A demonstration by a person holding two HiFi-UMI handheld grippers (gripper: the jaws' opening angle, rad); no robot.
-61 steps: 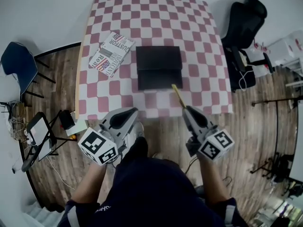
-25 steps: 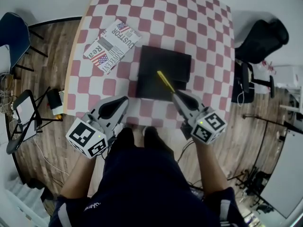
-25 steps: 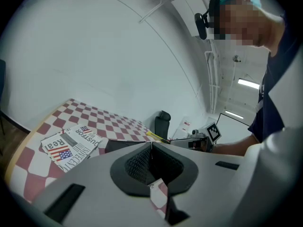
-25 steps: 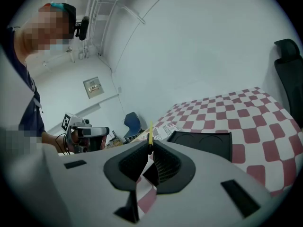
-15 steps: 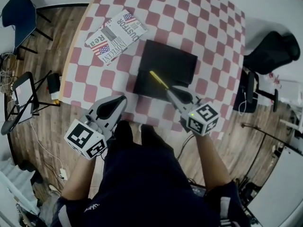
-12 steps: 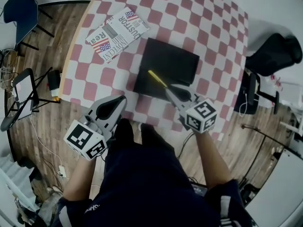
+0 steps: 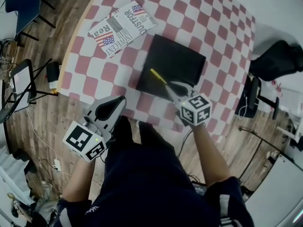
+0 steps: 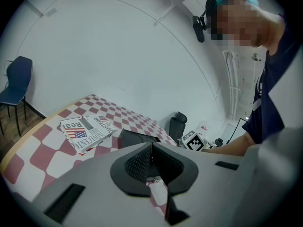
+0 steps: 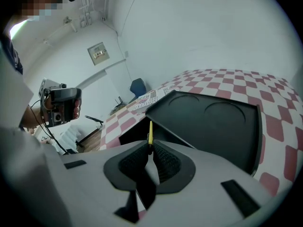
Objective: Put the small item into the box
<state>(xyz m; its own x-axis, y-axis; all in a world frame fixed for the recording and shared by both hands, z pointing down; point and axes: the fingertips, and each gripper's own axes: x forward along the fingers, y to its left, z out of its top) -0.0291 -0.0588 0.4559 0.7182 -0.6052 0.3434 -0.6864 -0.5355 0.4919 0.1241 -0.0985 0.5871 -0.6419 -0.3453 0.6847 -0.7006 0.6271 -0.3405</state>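
A flat black box lies on the red-and-white checked table, its lid on. My right gripper is shut on a thin yellow stick that pokes out over the box's near edge. In the right gripper view the yellow stick rises from the closed jaws, with the black box just beyond. My left gripper hangs at the table's near edge, left of the box, shut with nothing in it. In the left gripper view the black box shows past the jaws.
A printed magazine lies on the table left of the box. A black office chair stands to the right of the table. A blue chair and a stand with a tablet are on the wooden floor at the left.
My right gripper has carried the yellow stick forward from the table's near edge to over the black box's front edge. The left gripper has stayed near the table's edge.
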